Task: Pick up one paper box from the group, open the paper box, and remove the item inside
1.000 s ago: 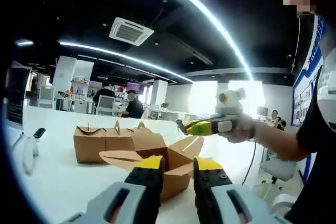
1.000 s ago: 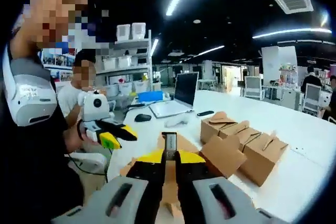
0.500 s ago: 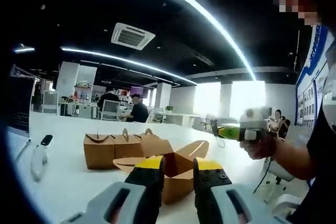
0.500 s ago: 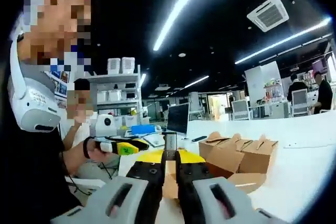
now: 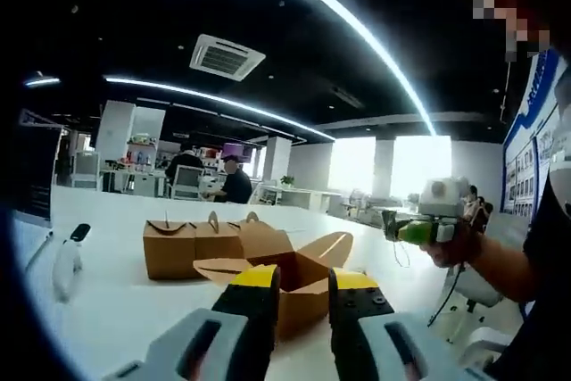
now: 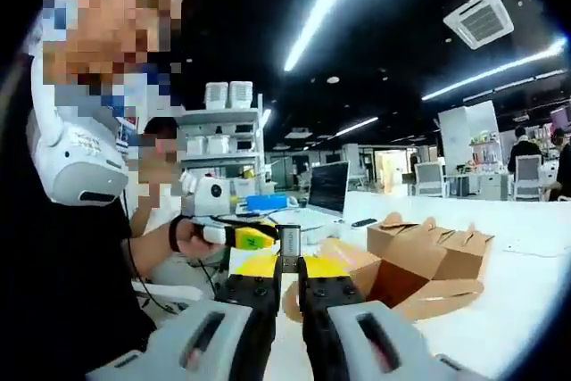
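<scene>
My right gripper [image 6: 287, 276] pinches a thin item [image 6: 289, 244], light and slippery; my left gripper [image 5: 302, 290], jaws slightly apart, sits at the flimsy opened box [image 5: 287, 276] mid-bench [image 5: 107, 301]; grip walls, not flaps.

Open box [image 5: 294, 287] front hidden behind fingers [image 5: 259, 296]; contents perhaps unseeable.
</scene>
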Motion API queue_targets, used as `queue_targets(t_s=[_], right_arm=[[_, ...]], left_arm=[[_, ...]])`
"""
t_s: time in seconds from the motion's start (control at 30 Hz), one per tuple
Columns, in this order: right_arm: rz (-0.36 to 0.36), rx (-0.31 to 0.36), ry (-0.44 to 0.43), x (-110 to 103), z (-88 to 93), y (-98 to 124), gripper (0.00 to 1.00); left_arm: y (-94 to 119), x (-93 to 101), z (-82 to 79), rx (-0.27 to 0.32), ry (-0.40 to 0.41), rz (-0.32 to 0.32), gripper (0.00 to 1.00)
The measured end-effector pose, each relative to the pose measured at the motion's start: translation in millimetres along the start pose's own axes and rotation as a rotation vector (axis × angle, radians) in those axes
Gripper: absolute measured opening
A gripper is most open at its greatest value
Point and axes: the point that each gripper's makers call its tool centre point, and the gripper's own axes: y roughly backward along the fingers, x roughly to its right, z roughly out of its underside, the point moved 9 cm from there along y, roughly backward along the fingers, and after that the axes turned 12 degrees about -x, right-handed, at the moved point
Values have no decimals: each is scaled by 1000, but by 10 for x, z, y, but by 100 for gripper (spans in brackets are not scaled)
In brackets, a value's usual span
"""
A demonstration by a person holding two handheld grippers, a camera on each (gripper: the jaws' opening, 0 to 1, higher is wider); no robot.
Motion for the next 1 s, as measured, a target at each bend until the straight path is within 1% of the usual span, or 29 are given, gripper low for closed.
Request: queue_targets(t_s=[0.1, 0.2, 0.33, 0.37, 0.4, 0.43, 0.5, 0.57, 0.7, 0.87, 1.0], right_arm=[[-17, -26, 15, -46, 37, -38, 9], [-38, -69, 43, -100, 87, -76, 9], [-67, -164, 93, -174, 200, -145, 9], [-83, -205, 97, -190, 258, -170, 9], [-80, -227, 111, -190, 289, -184, 9], [-75, -263, 130, -194, 341, -209, 9], [-73, -330, 134, -193, 460, -257, 9], [-57, -387, 140, -168, 568, -293, 9], [-29, -437, 139, -83, 700, -340, 9], [1, -452, 125, 21, 762, -400, 9], [2, -476, 133, 39, 800, -453, 9]], left_arm=[[13, -11, 14, 4, 6, -8, 24], [5, -6, 38, -2, 19, -5, 24], [-16, 10, 50, -12, 18, 2, 24], [-19, 13, 49, -12, 16, 1, 24], [-20, 13, 49, -11, 15, 2, 24], [-22, 16, 49, -9, 16, 4, 24], [-29, 22, 57, -7, 19, 8, 24], [-43, 25, 74, -17, 19, 10, 24], [-51, 26, 85, -25, 17, 16, 24], [-54, 13, 107, -33, 18, 12, 24], [-54, 2, 123, -41, 24, 9, 24]])
